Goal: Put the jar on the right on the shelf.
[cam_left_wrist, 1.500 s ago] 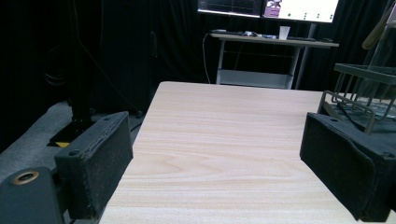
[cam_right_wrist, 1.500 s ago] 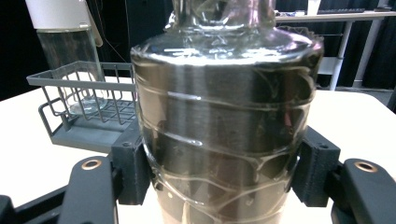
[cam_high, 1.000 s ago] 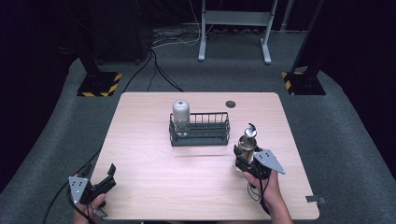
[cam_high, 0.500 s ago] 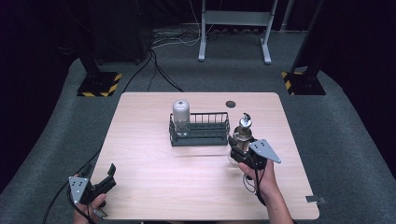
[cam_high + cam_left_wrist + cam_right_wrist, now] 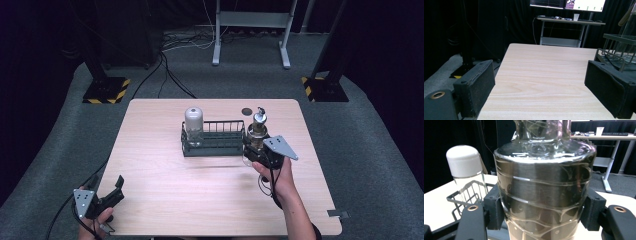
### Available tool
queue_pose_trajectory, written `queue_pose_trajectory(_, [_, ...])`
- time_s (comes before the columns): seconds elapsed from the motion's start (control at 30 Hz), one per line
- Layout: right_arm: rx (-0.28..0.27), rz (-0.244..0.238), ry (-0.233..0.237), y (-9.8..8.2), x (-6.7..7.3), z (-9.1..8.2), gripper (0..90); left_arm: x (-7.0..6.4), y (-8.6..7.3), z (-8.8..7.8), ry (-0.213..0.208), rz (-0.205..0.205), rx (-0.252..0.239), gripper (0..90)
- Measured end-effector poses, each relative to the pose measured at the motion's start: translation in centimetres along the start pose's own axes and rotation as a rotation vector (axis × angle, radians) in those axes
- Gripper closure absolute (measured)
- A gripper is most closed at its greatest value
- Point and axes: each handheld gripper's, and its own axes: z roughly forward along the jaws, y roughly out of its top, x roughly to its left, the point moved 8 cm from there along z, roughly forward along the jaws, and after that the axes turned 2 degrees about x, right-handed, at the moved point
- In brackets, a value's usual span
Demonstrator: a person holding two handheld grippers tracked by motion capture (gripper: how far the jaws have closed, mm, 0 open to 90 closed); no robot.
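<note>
Glass bottle (image 5: 544, 195) sitting clamped between our right gripper (image 5: 256, 150) pads, wire basket (image 5: 215, 145) holding a white-capped jar (image 5: 193, 125), our left gripper (image 5: 107, 192) resting wide apart.

Right gripper (image 5: 544, 220) clamped on glass bottle, close-up

Ribbed clear glass bottle w/ dark liquid (image 5: 544, 195) sits btwn both black pads, pressed on each side. Behind-left: clear jar w/ rounded white cap (image 5: 465, 170) standing in black wire basket (image 5: 459, 200) on pale wood table (image 5: 436, 200).

Small dark disc (image 5: 246, 112); perhaps a lid
</note>
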Motion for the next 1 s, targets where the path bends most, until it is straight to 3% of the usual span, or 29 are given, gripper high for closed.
queue_pose_trajectory(0.43, [0.005, -0.001, -0.005, 2.4, 0.4, 1.7, 32.9, 0.0, 0.0, 0.0, -0.003, 0.001, 0.002, 9.1])
queue_pose_trajectory(1.0, [0.006, -0.016, 0.0, 3.9, 1.8, 3.8, 33.0, -0.1, 0.0, 0.0, -0.006, 0.006, 0.004, 9.1])
